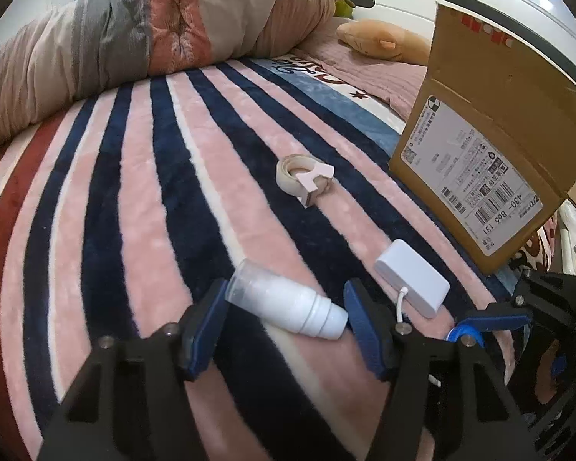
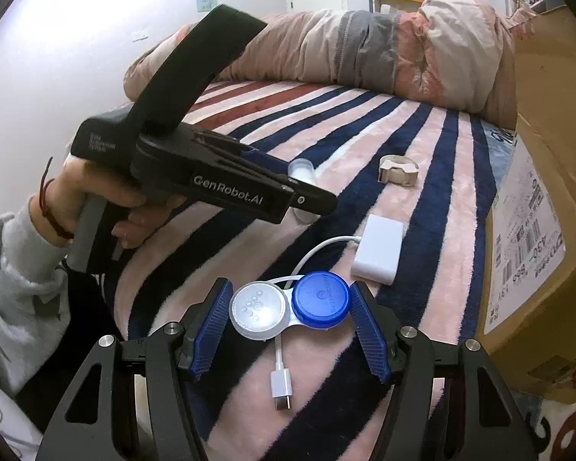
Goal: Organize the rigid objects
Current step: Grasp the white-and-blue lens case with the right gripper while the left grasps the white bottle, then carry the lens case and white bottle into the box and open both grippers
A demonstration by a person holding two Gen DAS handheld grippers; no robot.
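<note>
A white bottle with a clear cap [image 1: 284, 301] lies on the striped blanket between the open fingers of my left gripper [image 1: 284, 309]; it is not clamped. The bottle's cap end shows behind the left gripper body in the right wrist view [image 2: 301, 171]. My right gripper [image 2: 290, 307] is open around a contact lens case with a white lid and a blue lid [image 2: 288, 309], its pads close to both sides. A white adapter [image 1: 412, 282] with a USB-C cable [image 2: 282, 378] lies beside it. A beige tape dispenser [image 1: 305, 180] lies farther off.
An open cardboard box with a shipping label [image 1: 491, 146] stands on the bed at the right. A rolled duvet [image 1: 142, 34] and a plush toy [image 1: 384, 40] lie at the far side. The bed edge and a white wall [image 2: 57, 77] are at the left.
</note>
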